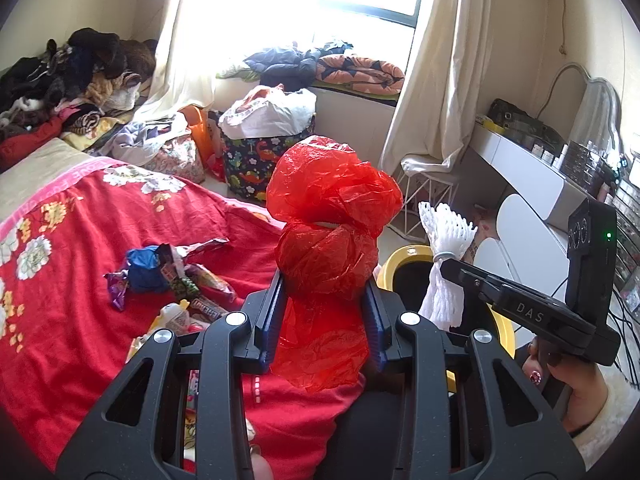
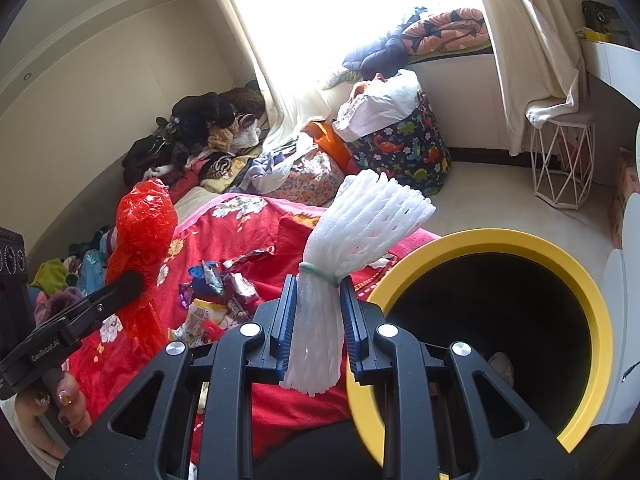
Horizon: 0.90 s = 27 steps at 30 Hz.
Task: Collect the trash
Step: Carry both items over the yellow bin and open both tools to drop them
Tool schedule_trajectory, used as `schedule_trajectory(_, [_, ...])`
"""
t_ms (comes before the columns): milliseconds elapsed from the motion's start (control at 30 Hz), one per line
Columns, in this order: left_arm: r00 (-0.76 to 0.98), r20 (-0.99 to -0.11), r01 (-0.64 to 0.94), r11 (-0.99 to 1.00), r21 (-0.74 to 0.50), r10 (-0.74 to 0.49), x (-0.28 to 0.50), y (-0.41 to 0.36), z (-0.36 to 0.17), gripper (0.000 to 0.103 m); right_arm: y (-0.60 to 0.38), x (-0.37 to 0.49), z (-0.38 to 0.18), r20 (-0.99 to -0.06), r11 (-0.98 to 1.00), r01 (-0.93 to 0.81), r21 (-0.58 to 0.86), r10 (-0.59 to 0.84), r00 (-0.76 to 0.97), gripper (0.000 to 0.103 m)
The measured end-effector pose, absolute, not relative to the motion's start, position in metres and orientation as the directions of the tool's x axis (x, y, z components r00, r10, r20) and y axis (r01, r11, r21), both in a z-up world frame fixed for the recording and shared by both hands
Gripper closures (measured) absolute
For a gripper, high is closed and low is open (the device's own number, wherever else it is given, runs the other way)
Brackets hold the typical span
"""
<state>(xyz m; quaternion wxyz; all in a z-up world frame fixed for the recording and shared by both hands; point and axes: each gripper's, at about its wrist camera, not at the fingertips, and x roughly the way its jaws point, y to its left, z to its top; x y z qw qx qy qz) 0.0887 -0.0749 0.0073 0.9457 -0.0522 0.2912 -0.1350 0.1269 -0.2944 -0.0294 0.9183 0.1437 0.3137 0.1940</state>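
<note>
Left gripper point(image 1: 325, 280) clamped on crumpled red plastic bag point(image 1: 332, 200), right gripper point(image 2: 318, 308) clamped on banded white foam-net bundle point(image 2: 360, 220), beside yellow-rimmed black bin point(image 2: 576, 276).

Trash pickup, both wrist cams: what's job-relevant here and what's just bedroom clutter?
Job:
- red plastic bag, clamped in left gripper
- white foam net, clamped in right gripper
- yellow-rimmed bin
- wrappers on the red bedspread

Clutter:
- clothes pile
- dinosaur-print basket
- wire stool
</note>
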Motion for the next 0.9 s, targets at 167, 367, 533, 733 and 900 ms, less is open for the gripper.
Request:
schedule_trajectory(167, [0.787,-0.537,0.247,0.953,-0.178,-0.304,0.092,-0.085,0.007,0.075,-0.308,0.126,-0.031,-0.525,0.890,-0.237,0.390,0.426,0.737,0.081])
schedule_trajectory(367, [0.777,-0.541,0.268,0.947,-0.177,-0.322,0.097,-0.098,0.005,0.075,-0.319,0.122,-0.034,-0.536,0.899,-0.202,0.388,0.398,0.744,0.081])
schedule_trajectory(533, [0.769,-0.544,0.285,0.942,-0.177,-0.335,0.101,-0.108,0.004,0.075,-0.331,0.118,-0.037,-0.548,0.907,-0.171,0.386,0.374,0.748,0.081])
schedule_trajectory(733, [0.755,-0.552,0.309,0.934,-0.178,-0.355,0.106,-0.122,0.001,0.075,-0.345,0.116,-0.041,-0.566,0.917,-0.132,0.376,0.340,0.751,0.081])
schedule_trajectory(900, [0.741,-0.561,0.327,0.928,-0.180,-0.370,0.110,-0.133,-0.003,0.075,-0.353,0.116,-0.043,-0.579,0.922,-0.111,0.370,0.322,0.749,0.081])
